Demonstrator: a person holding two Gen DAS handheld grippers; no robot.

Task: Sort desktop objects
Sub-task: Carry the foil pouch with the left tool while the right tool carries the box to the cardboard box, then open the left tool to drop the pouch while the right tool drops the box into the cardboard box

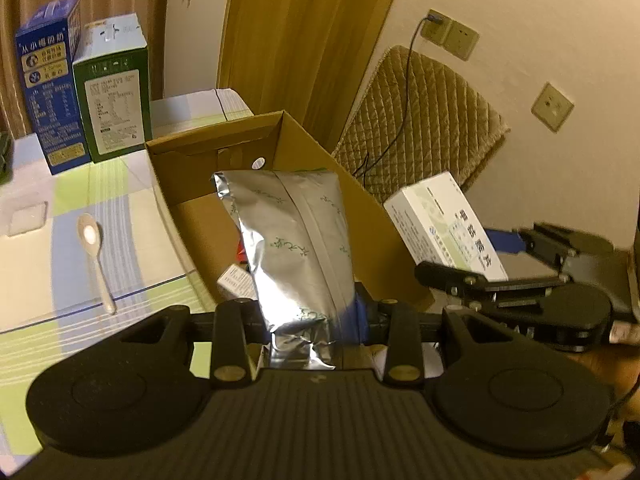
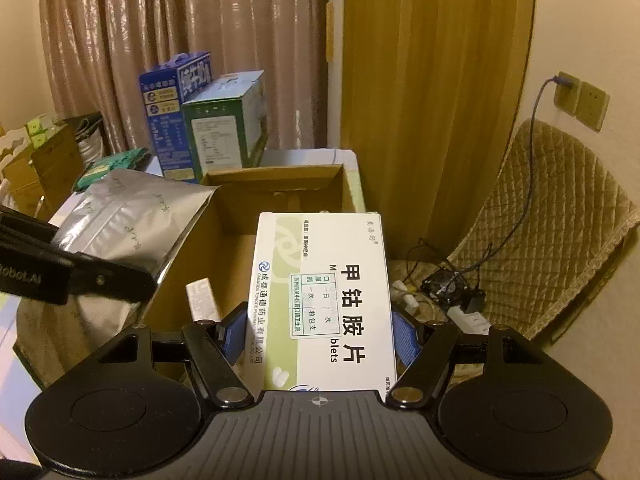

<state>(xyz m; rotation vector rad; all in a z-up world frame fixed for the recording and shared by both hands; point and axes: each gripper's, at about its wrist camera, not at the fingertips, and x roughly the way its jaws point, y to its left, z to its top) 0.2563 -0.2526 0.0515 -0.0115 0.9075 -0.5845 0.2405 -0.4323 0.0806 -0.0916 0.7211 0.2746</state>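
My left gripper point(image 1: 304, 320) is shut on the bottom edge of a silver foil pouch point(image 1: 296, 240) and holds it upright over the open cardboard box point(image 1: 192, 148). My right gripper point(image 2: 320, 332) is shut on a white medicine box point(image 2: 324, 288) with green print, held over the same cardboard box point(image 2: 276, 184). The medicine box point(image 1: 444, 224) and right gripper point(image 1: 500, 256) show at the right of the left wrist view. The pouch point(image 2: 128, 220) shows at the left of the right wrist view. A small white packet point(image 2: 204, 300) lies inside the box.
A white spoon point(image 1: 96, 256) lies on the striped tablecloth point(image 1: 120, 208). A blue carton point(image 1: 50, 80) and a green carton point(image 1: 116, 92) stand behind the box. A quilted chair point(image 2: 552, 220) with cables and a power strip point(image 2: 468, 312) is at the right.
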